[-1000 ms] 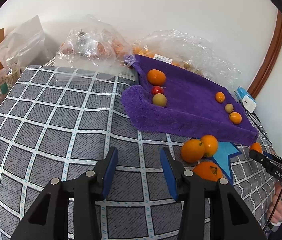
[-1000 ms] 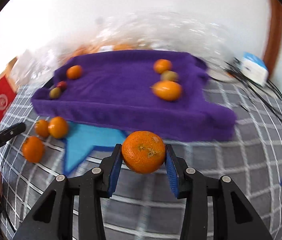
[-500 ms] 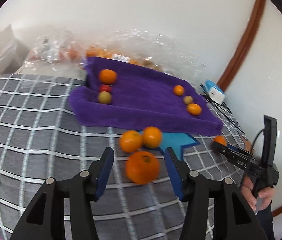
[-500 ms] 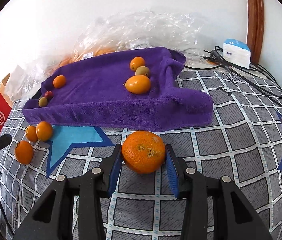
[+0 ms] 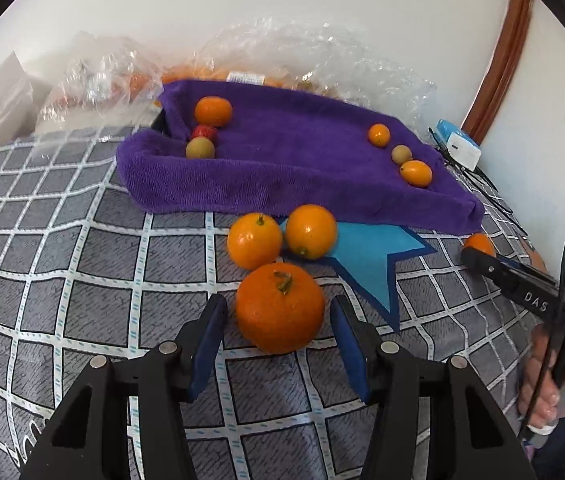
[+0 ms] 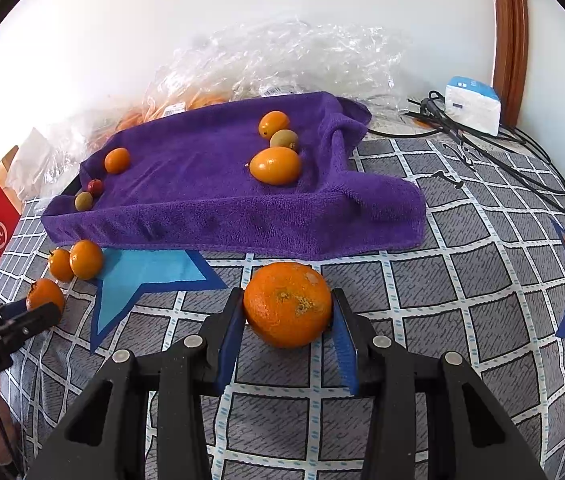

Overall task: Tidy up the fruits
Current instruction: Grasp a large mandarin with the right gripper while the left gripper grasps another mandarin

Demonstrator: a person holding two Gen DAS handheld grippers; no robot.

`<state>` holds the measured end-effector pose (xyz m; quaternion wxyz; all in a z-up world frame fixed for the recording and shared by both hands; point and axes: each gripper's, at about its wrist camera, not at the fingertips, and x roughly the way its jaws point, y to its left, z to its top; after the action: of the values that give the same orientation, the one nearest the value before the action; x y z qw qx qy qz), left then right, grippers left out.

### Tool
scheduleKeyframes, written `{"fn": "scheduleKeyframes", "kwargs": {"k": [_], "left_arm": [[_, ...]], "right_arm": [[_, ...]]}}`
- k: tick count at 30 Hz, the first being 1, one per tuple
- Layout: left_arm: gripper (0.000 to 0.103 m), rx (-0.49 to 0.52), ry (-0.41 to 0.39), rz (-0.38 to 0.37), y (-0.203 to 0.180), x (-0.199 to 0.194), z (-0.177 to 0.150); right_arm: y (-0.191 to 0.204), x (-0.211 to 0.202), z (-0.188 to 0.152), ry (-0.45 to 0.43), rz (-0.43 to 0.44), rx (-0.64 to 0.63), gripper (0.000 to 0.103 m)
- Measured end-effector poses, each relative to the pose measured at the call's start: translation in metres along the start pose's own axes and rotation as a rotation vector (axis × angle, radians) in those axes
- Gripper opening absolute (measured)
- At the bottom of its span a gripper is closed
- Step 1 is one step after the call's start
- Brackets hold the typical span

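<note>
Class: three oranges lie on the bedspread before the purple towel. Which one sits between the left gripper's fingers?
The largest, nearest orange, flanked by both blue pads; the other two sit farther back.

The left hand-held gripper point(image 5: 278, 338) tilts downward, its jaws just opened wider and standing apart, touching nothing. The right hand-held gripper point(image 6: 287, 322) tilts downward too, jaws clamped, gripped by a hand point(image 5: 550, 380).

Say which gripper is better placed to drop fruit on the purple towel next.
Right. The right gripper is clamped on an orange near the purple towel; the left gripper only straddles a tangerine, pads apart.
</note>
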<state>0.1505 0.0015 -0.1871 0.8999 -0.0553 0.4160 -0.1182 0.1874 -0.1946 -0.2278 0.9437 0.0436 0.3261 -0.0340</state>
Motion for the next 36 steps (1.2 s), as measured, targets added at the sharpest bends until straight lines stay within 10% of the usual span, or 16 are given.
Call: {"fn": "scheduleKeyframes", "kwargs": {"k": [36], "left_arm": [[0.040,-0.160,-0.168,-0.049,0.029,-0.027,0.002]], "right_arm": [[0.001,-0.005,0.000,-0.028,0.034,-0.019,0.042]]}}
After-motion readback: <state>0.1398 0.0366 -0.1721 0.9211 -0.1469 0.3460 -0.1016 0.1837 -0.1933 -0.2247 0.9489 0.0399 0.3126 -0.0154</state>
